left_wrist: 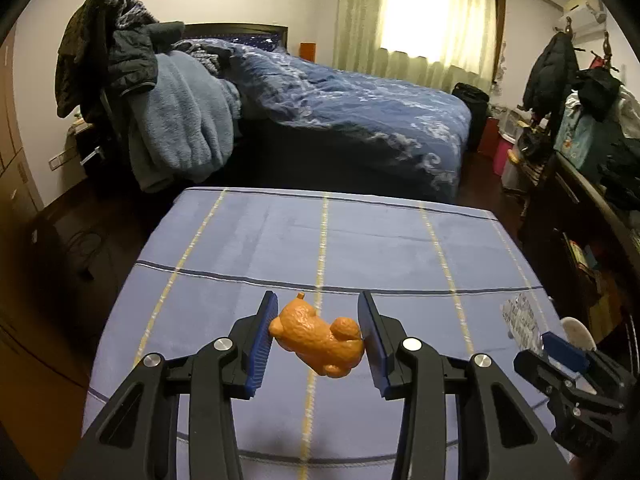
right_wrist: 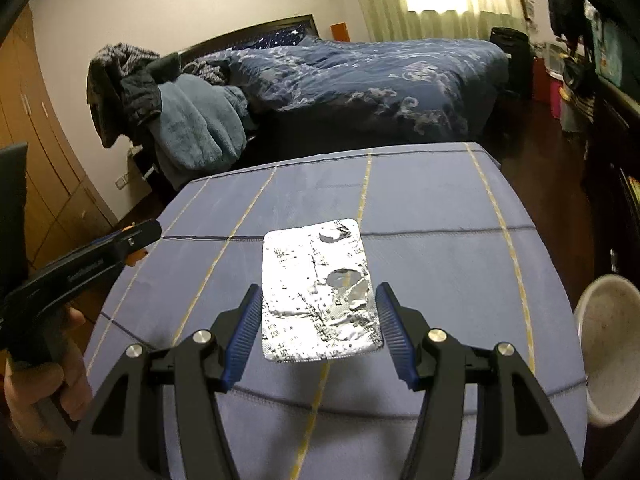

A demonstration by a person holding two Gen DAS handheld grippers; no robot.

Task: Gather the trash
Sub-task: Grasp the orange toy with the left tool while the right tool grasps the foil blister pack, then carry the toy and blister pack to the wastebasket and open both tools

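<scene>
The left gripper (left_wrist: pixel 318 340) is clamped on a piece of orange peel (left_wrist: pixel 318 340), its 2 blue pads pressing the peel's ends, and the peel hangs clear above the blue cloth (left_wrist: pixel 360 240) with yellow and dark stripes that covers the table. The right gripper (right_wrist: pixel 318 320) holds a silver blister pack (right_wrist: pixel 320 292) by its long edges, both pads against the foil (several pockets look crushed or torn open), and the pack sits lifted above the same cloth. In the right wrist view a white bin (right_wrist: pixel 612 352) stands at the table's right edge, just beside the gripper. A bed with a dark blue patterned duvet (left_wrist: pixel 340 100) lies beyond the table
</scene>
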